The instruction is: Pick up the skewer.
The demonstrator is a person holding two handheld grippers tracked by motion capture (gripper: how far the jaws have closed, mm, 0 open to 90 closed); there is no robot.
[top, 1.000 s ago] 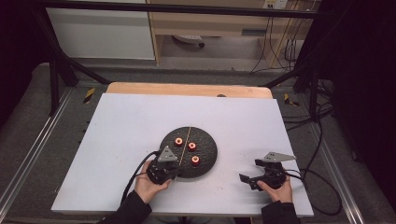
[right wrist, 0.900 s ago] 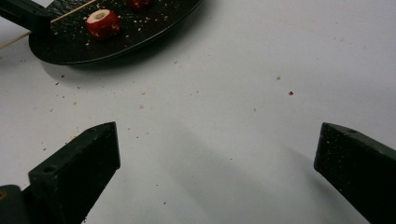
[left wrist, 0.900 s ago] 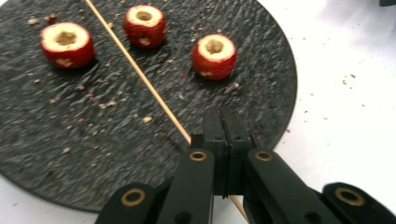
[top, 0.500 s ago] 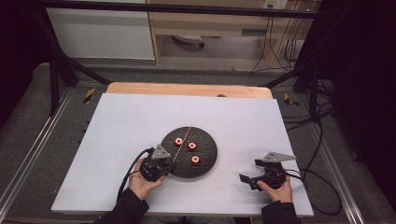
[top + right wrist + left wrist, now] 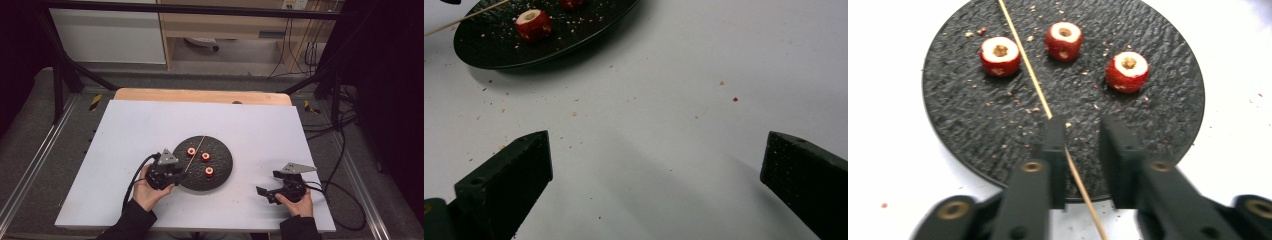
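- One round black plate (image 5: 220,167) sits just below the centre of the high view, on the white desk (image 5: 130,130).
- On it I count three red hollowed fruit pieces (image 5: 1000,56): two along the top of the left gripper view and one to their right.
- One thin wooden skewer (image 5: 1028,70) lies across the plate, running from the top of the left gripper view down to its bottom edge, between my jaws.
- My left gripper (image 5: 1082,135) hangs over the plate's near rim, and its jaws have just been opening. They now stand narrowly apart. The skewer runs along the left jaw; whether it still touches I cannot tell.
- My right gripper (image 5: 656,165) is wide open with nothing between the jaws, over bare desk at the lower right of the high view, well apart from the plate.
- Against the earlier high view, my left hand (image 5: 150,187) has slid a little toward the lower left, away from the plate's middle; my right hand (image 5: 295,202) sits where it was.
- Fine crumbs (image 5: 574,113) speckle the plate and desk.
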